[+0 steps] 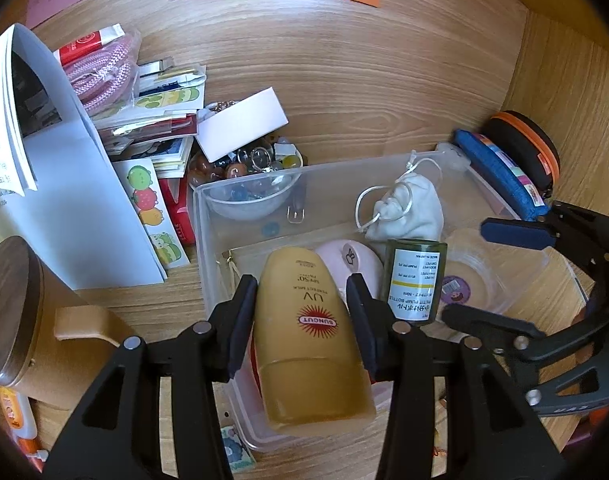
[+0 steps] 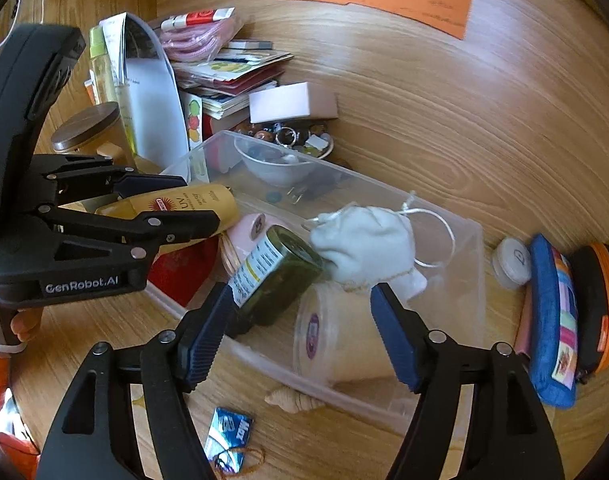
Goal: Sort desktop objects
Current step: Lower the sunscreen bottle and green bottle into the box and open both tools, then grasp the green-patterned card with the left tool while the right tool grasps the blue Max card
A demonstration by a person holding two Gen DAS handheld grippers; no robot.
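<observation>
The wooden table (image 1: 344, 80) is crowded; bare grain lies only beyond the clear bin (image 1: 248, 188). The left tool (image 1: 304, 312) pinches the yellow sunscreen bottle (image 1: 304, 320) over the bin's near end. The right tool (image 2: 300, 320) stands spread, the green bottle (image 2: 276, 276) lying loose by its left pad.

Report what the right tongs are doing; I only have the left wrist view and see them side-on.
Observer: The right tongs stand open; the green bottle lies by one finger, not clamped.
Operator: Check the table in front of the bin.
Observer: A seashell lies just outside the clear bin's near wall.
Operator: Name anything else there.
Observer: A blue foil packet lies nearer the camera, apart from the seashell.
</observation>
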